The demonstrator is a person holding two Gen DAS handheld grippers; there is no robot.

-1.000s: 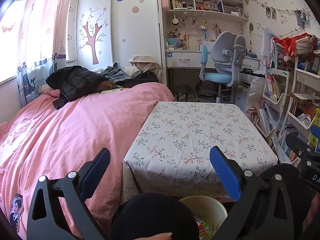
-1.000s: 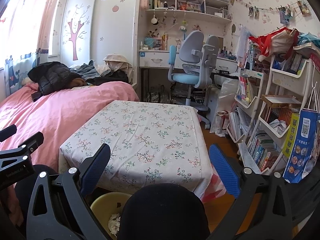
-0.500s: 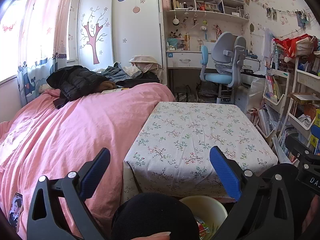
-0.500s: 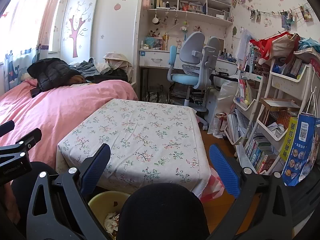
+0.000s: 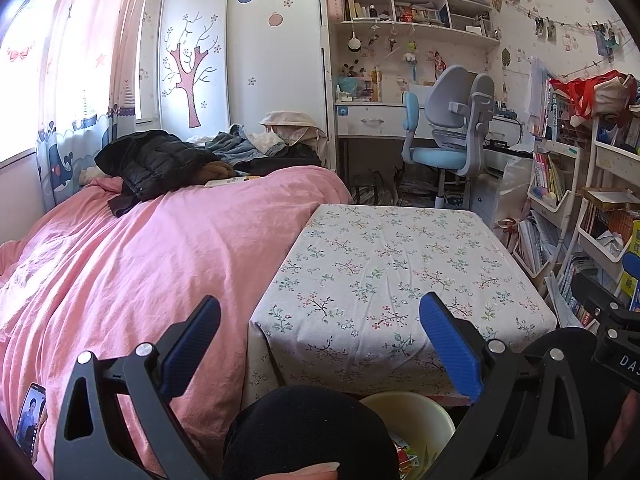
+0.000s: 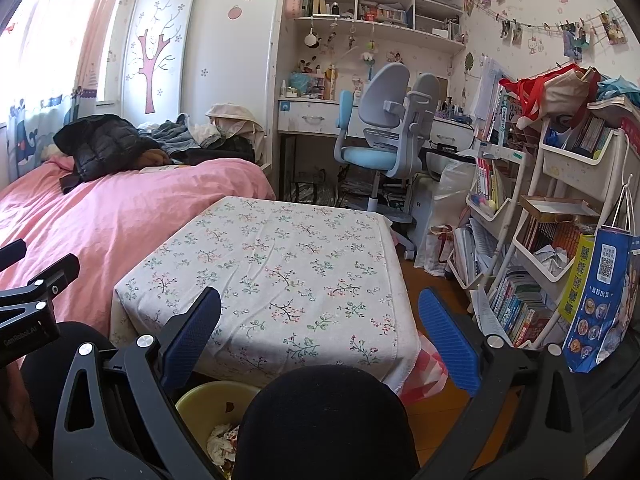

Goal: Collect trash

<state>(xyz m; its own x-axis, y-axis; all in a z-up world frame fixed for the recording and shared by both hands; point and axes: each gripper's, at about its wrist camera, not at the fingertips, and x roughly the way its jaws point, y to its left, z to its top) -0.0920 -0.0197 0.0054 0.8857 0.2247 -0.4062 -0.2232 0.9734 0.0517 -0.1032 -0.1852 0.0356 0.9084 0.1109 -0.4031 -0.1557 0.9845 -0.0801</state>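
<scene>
A pale yellow trash bin (image 5: 412, 412) stands on the floor just below the near edge of a low table covered in a floral cloth (image 5: 392, 264). It holds crumpled wrappers and paper, seen in the right wrist view (image 6: 218, 404). My left gripper (image 5: 320, 340) is open and empty, held above the bin at the table's near edge. My right gripper (image 6: 320, 336) is open and empty, also above the bin and facing the table (image 6: 280, 264). No trash shows on the tablecloth.
A bed with a pink cover (image 5: 132, 264) lies left of the table, with a black jacket (image 5: 156, 160) and clothes piled on it. A blue desk chair (image 6: 384, 132) and a desk stand behind. Crowded white shelves (image 6: 560, 216) and a blue paper bag (image 6: 604, 300) line the right.
The right wrist view has risen and tilted slightly, showing more of the bin's contents. The left gripper has barely moved. Both stay open.
</scene>
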